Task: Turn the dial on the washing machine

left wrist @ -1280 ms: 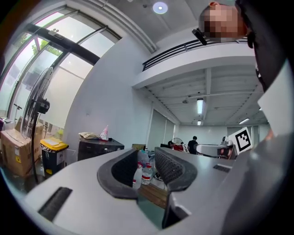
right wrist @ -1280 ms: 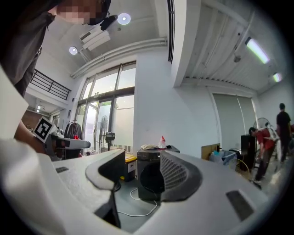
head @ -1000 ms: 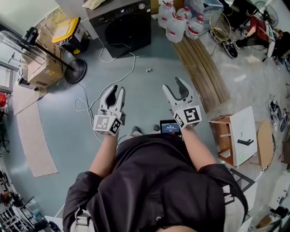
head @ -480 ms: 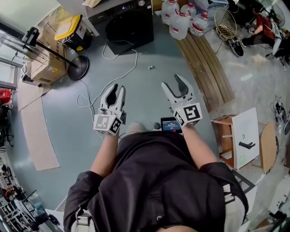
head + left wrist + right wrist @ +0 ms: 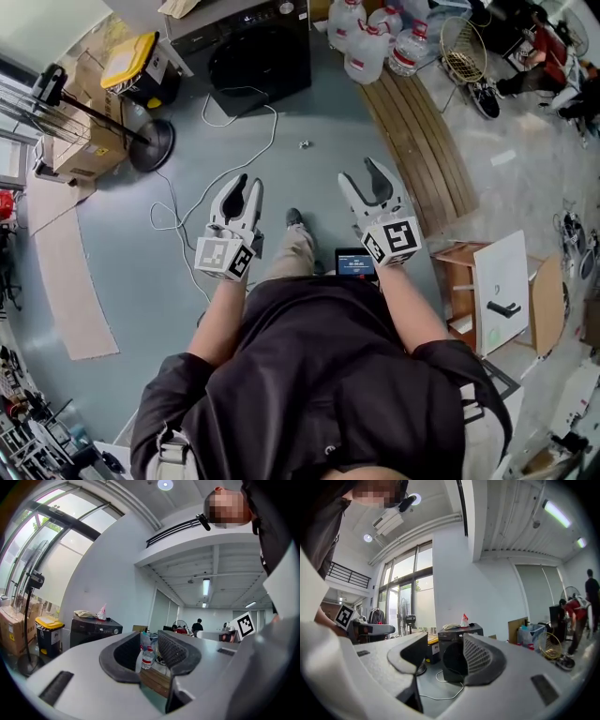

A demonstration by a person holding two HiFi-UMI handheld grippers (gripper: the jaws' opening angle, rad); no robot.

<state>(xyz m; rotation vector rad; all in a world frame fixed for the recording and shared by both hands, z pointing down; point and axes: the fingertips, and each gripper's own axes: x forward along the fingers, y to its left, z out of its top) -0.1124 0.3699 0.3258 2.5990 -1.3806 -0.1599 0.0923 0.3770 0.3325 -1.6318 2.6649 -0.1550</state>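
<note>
Head view: washing machine [image 5: 253,52] at top centre, well apart from spread, empty left claw [image 5: 244,184] and right claw [image 5: 360,174]; its dial [image 5: 302,10], likely rigid and smooth, wants pinching across the rim.

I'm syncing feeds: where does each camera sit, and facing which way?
Head view: on the head, facing down at grey floor; torso, left gripper, right gripper show.
Left gripper view: on that gripper, facing clear plastic water bottles; open jaws show.
Right gripper view: likewise, facing black washing machine; open jaws show.
All share the washing machine.
</note>
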